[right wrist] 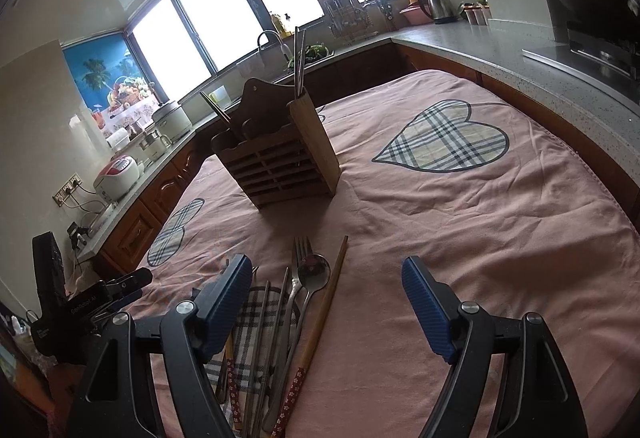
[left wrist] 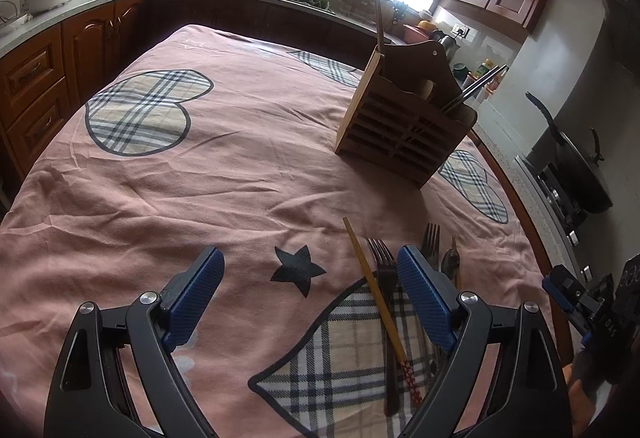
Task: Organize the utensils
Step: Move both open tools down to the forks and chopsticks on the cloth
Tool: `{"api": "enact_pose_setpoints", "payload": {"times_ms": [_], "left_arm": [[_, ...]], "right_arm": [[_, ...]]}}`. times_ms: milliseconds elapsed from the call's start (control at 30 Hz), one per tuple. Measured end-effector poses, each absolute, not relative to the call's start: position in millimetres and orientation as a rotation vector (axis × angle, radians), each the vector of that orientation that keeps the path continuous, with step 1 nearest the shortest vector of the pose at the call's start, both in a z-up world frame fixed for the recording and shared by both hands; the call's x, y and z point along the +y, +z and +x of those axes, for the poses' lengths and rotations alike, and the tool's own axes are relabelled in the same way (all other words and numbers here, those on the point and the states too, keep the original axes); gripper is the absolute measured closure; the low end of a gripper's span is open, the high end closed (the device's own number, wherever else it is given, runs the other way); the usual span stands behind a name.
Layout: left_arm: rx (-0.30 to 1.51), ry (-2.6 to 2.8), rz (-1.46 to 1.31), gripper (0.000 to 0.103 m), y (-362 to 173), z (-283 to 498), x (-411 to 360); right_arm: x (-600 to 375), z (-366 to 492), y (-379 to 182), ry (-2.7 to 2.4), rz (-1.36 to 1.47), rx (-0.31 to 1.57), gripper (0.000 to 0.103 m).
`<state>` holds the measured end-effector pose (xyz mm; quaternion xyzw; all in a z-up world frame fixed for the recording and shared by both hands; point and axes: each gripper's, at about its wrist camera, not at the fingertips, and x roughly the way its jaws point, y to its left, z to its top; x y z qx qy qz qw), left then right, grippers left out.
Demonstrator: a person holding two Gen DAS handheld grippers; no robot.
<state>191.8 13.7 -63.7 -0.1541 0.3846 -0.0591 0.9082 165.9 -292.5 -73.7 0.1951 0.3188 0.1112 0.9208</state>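
Right wrist view: right hand-held gripper (right wrist: 324, 312) released, jaws wide and empty, hovering over the utensil pile at lower centre of the frame on the pink-clothed surface (right wrist: 460, 222). Spoon (right wrist: 316, 272), fork (right wrist: 302, 250) and wooden chopstick (right wrist: 326, 302) between the jaws, nearer the left finger, long axes running from bottom of frame up toward the wooden utensil holder (right wrist: 276, 162) at upper centre, heads and tip pointing that way. Left wrist view: left hand-held gripper (left wrist: 310, 298) likewise released and empty, same pile under its right finger at lower right. Right hand judged better centred for a pick.
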Motion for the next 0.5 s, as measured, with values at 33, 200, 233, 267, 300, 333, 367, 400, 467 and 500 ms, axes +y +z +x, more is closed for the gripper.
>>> {"api": "enact_pose_setpoints", "payload": {"times_ms": [33, 200, 233, 267, 300, 333, 367, 400, 467, 500], "left_arm": [[0.795, -0.121, -0.319, 0.013, -64.3, 192.0, 13.9], [0.808, -0.12, -0.32, 0.013, -67.9, 195.2, 14.2], [0.812, -0.119, -0.318, 0.013, -68.6, 196.6, 13.7], [0.817, -0.119, -0.316, 0.013, -69.6, 197.8, 13.1], [0.822, -0.12, -0.315, 0.013, -70.8, 199.3, 12.6], [0.829, -0.122, -0.316, 0.013, -72.2, 201.1, 12.1], [0.836, -0.124, -0.317, 0.013, -73.7, 202.5, 11.8], [0.841, -0.125, -0.317, 0.013, -75.2, 204.1, 11.4], [0.853, -0.126, -0.315, 0.013, -78.2, 207.8, 10.1], [0.857, -0.127, -0.314, 0.013, -79.5, 209.9, 9.3]], "right_arm": [[-291.6, 166.6, -74.2, 0.231, 0.4, 0.658, 0.024], [-286.4, 170.7, -77.4, 0.24, 0.389, 0.676, 0.024], [-285.1, 172.0, -78.5, 0.241, 0.387, 0.682, 0.024], [-283.8, 173.4, -79.6, 0.241, 0.384, 0.688, 0.024], [-282.6, 175.4, -81.0, 0.238, 0.38, 0.696, 0.024], [-281.3, 177.4, -82.6, 0.234, 0.375, 0.707, 0.024], [-280.3, 179.6, -84.3, 0.231, 0.371, 0.718, 0.024], [-280.2, 182.1, -86.4, 0.229, 0.369, 0.729, 0.024], [-279.5, 186.3, -90.4, 0.225, 0.367, 0.748, 0.024], [-279.1, 188.2, -92.6, 0.226, 0.366, 0.756, 0.024]]}}
